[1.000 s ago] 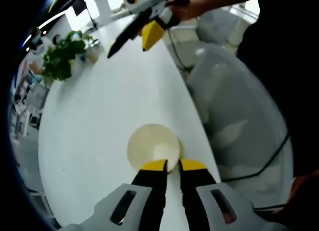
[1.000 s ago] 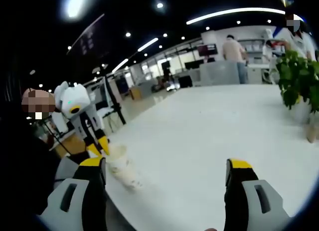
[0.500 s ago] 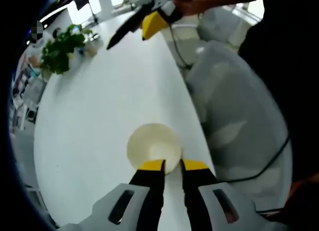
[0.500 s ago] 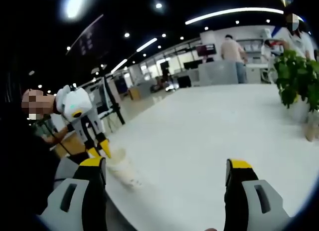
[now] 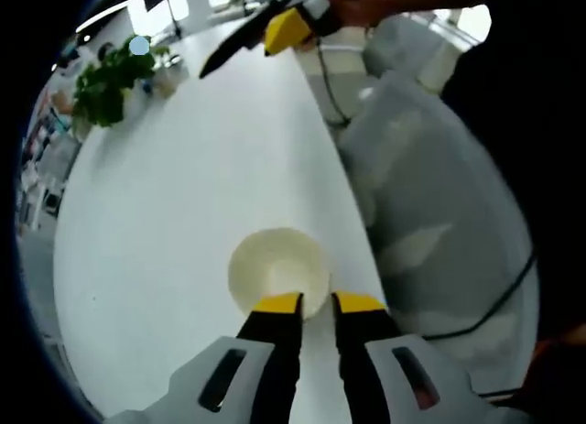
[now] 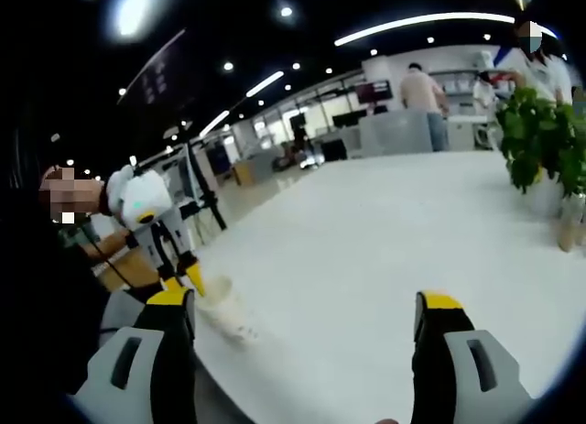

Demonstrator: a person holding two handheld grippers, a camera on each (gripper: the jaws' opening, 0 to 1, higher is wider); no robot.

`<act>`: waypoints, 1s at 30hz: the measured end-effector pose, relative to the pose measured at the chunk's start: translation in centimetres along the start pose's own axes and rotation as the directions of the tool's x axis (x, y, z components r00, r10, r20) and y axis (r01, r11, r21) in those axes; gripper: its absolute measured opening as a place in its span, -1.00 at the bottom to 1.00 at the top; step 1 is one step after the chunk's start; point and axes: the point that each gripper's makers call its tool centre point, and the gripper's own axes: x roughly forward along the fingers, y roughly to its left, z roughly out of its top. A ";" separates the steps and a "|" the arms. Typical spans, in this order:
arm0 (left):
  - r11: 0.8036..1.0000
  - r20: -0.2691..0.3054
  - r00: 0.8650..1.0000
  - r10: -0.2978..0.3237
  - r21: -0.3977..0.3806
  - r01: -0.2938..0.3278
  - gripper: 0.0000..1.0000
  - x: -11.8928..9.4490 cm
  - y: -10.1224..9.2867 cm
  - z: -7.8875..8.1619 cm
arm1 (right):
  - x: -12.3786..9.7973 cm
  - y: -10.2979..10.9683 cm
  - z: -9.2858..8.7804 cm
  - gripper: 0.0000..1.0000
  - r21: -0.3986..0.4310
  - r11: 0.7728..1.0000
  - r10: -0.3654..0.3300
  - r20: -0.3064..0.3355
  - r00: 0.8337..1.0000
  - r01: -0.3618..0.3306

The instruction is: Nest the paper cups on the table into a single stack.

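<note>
- The left gripper (image 5: 314,307) is seen with its jaws drawn close together, pinching the near rim of a paper cup (image 5: 277,271); one jaw appears to be inside the mouth and the other outside the wall.
- The cup is viewed from above in the left gripper view, with its open mouth facing the camera and its base toward the white tabletop (image 5: 174,213). It lies near the tabletop's right-hand edge.
- In the right gripper view the same cup (image 6: 229,314) is seen leaning at the near left edge of the tabletop (image 6: 385,259), held at its rim by the left gripper (image 6: 183,279). Whether it is one cup or several already nested cannot be told.
- The right gripper (image 6: 307,328) is held with its jaws spread wide apart and nothing between them. In the left gripper view it (image 5: 265,35) hangs over the far end of the tabletop, well apart from the cup.
- The cup lies to the near left of the right jaws, so the left gripper is by far the nearer one.
- A potted plant (image 5: 105,85) stands at the far side of the tabletop.
- The nesting is judged to be well along, since no loose cup is made out elsewhere on the tabletop.
</note>
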 end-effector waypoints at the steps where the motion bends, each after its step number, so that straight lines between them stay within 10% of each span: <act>1: 1.000 -0.002 1.000 -0.001 -0.005 0.001 -0.74 0.0 0.0 -0.1 | 0.1 0.0 -0.1 0.96 0.003 1.000 0.000 -0.001 1.000 0.000; 30: 0.997 0.068 0.998 0.013 -0.073 -0.008 -0.25 -0.8 -0.6 0.4 | 1.0 0.5 0.2 0.95 -0.010 0.999 0.031 -0.016 0.999 -0.031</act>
